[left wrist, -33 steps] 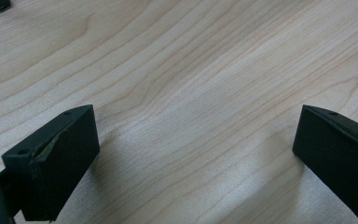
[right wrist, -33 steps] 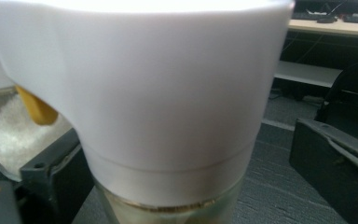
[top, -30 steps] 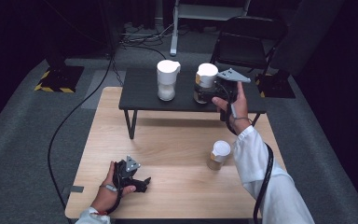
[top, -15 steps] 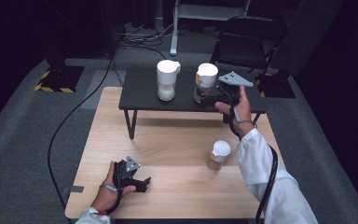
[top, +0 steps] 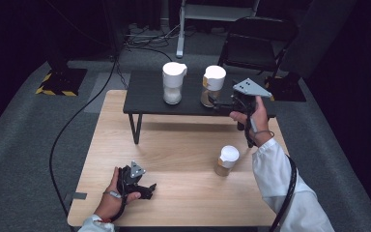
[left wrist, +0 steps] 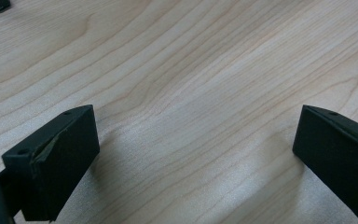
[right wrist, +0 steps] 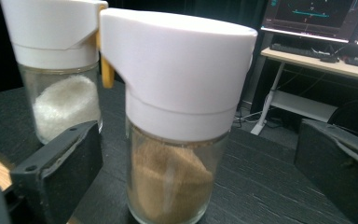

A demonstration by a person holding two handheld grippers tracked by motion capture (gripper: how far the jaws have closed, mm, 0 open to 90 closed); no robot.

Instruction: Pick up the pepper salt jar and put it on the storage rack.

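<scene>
Glass brown-sugar jar [right wrist: 177,116] stands between the open right hand-held gripper [top: 220,102] (left hand-held gripper [top: 147,188] open too).

White-filled glass dispenser [top: 173,82] beside a folding chair [top: 257,44]; small capped jar [top: 227,160] nearer; hazard-striped base [top: 60,80] left of the chair

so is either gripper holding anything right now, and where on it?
Nothing held. Right gripper is open, jaws either side of the brown-filled jar, not touching. Left gripper is open over bare wooden table.
</scene>
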